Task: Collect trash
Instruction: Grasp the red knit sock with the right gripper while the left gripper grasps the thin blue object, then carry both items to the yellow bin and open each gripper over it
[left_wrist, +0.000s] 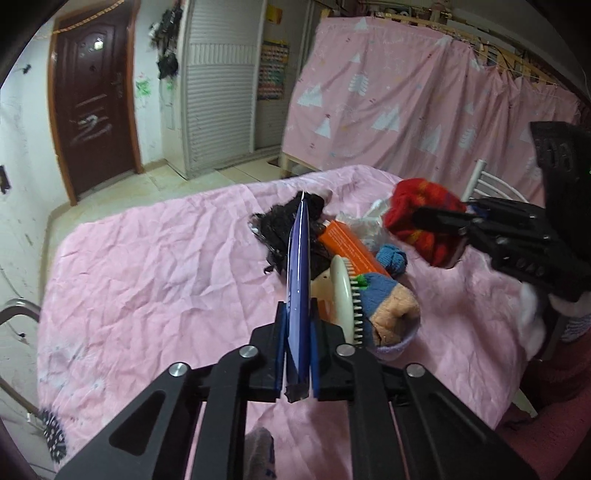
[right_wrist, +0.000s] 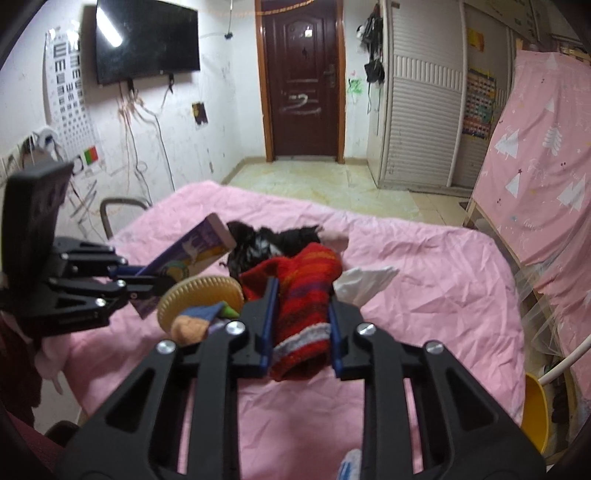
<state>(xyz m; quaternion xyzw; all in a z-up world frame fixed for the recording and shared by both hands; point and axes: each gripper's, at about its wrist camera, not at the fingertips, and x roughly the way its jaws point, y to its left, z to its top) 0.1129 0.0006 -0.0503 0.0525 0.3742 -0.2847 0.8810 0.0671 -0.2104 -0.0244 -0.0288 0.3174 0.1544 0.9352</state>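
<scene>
Two items are being gripped above the pink sheet (left_wrist: 147, 266). Left gripper (left_wrist: 297, 339) is clenching a flat purple packet (left_wrist: 298, 273) edge-on; it looks light, thin, glossy and likely slippery, so a hold near its lower end seems soundest. Right gripper (right_wrist: 301, 325) is squeezing a red striped sock (right_wrist: 299, 291), soft and compressible, at its cuff. Crowding the pile just beside both are a cream brush (left_wrist: 343, 295), an orange box (left_wrist: 351, 249), a black furry clump (left_wrist: 280, 225) and white tissue (right_wrist: 364, 282), risking snags during lifting.
</scene>
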